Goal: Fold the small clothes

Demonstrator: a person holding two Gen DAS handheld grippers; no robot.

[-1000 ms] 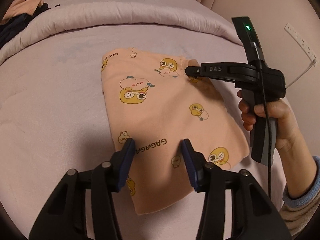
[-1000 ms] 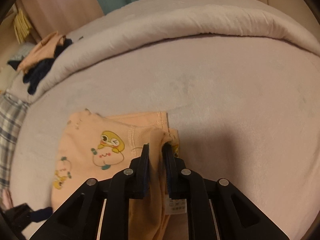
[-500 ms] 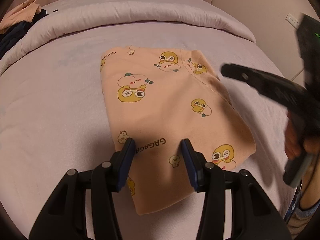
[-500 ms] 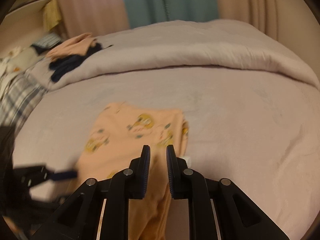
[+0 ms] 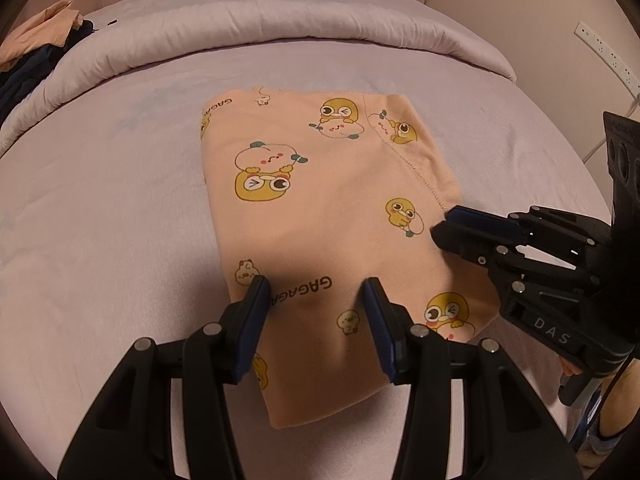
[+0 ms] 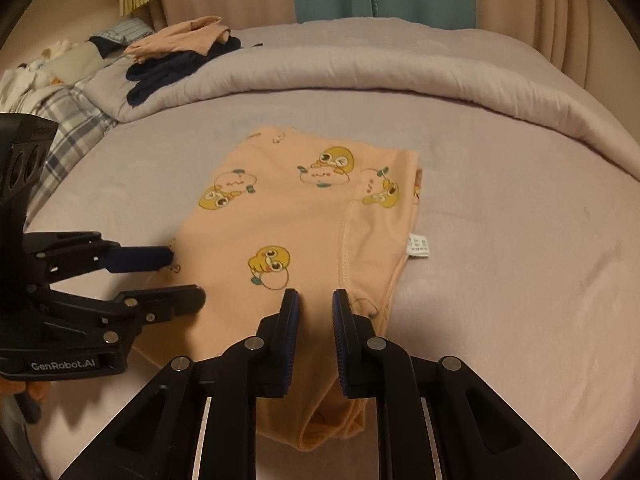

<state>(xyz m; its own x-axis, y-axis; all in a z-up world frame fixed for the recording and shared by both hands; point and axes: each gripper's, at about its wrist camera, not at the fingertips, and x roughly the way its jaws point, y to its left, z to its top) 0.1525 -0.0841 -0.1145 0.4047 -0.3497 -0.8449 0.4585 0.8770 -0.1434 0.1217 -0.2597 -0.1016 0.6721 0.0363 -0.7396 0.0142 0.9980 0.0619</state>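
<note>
- Left wrist view: my left gripper (image 5: 316, 300) hangs over the near end of the peach garment (image 5: 320, 216), jaws spread with the printed cloth showing between them, pinching nothing. I judge it waits there ready to pin that end. The garment lies flat and folded in the middle of the lilac bedspread (image 5: 100, 220).
- Same view, right side: my right gripper (image 5: 444, 224) comes in sideways at the garment's right edge, by the stitched seam.
- Right wrist view: my right gripper's jaws stand a narrow gap apart, empty, above the garment's near right part. The white care label (image 6: 418, 246) sticks out right. A clothes pile (image 6: 180, 52) sits far left.
</note>
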